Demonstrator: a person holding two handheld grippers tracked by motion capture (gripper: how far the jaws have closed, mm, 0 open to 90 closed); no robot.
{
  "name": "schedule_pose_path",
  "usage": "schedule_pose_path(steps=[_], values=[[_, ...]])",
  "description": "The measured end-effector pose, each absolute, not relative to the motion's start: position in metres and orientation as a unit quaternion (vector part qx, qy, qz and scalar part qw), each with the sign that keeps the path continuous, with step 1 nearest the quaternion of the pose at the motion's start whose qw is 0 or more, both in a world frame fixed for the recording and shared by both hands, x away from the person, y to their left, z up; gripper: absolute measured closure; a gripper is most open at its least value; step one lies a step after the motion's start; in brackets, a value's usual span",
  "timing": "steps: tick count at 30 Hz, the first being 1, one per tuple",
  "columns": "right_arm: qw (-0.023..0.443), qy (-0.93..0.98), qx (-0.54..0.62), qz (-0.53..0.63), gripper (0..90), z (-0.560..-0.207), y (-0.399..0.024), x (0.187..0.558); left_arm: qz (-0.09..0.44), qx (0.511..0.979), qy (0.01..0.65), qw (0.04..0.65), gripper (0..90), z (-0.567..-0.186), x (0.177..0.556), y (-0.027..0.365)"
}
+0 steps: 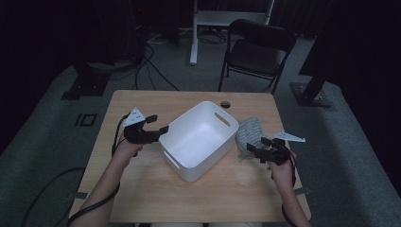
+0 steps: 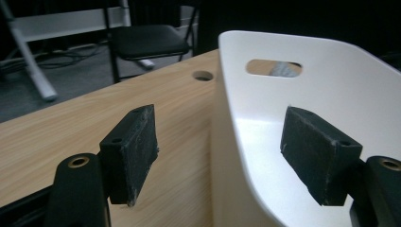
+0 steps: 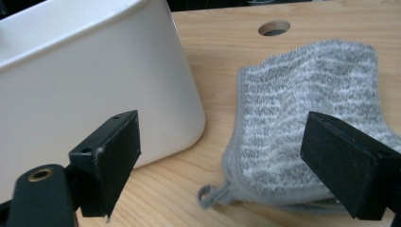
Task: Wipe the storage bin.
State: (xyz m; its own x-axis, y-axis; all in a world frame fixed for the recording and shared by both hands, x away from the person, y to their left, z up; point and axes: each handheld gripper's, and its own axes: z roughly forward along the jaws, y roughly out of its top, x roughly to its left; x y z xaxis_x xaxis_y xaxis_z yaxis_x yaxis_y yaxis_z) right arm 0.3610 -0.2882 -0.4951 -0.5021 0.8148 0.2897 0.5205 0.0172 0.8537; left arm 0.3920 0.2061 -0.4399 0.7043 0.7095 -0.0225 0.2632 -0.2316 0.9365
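A white plastic bin (image 1: 189, 172) with handle slots stands at an angle in the middle of the wooden table (image 1: 142, 189), and nothing lies inside it. My left gripper (image 1: 158, 124) is at the bin's left corner. In the left gripper view its jaws (image 2: 222, 151) stand open astride the bin's wall (image 2: 302, 109), with neither pad touching it. A grey striped cloth (image 1: 248, 135) with a small loop lies flat right of the bin. My right gripper (image 1: 257, 144) hovers at the cloth's near edge, open. Ahead of it are the cloth (image 3: 307, 104) and the bin's outer wall (image 3: 94, 80).
A round cable hole (image 1: 225, 103) sits in the table top behind the bin. Beyond the table stand a dark folding chair (image 1: 257, 49) and a white desk leg (image 1: 194, 33). Cables run over the grey floor at left.
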Motion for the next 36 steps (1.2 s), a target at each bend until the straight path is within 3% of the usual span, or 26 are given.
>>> schedule_pose_path(steps=[21,36], values=[[0.162,0.723,0.476,0.474,13.3,-0.511,-0.3,0.339,0.248,0.707,0.374,0.546,27.8,-0.448,0.347,0.256],[0.171,0.718,0.489,0.464,13.4,-0.519,-0.311,0.315,0.246,0.723,0.41,0.498,27.8,-0.491,0.31,0.28]])
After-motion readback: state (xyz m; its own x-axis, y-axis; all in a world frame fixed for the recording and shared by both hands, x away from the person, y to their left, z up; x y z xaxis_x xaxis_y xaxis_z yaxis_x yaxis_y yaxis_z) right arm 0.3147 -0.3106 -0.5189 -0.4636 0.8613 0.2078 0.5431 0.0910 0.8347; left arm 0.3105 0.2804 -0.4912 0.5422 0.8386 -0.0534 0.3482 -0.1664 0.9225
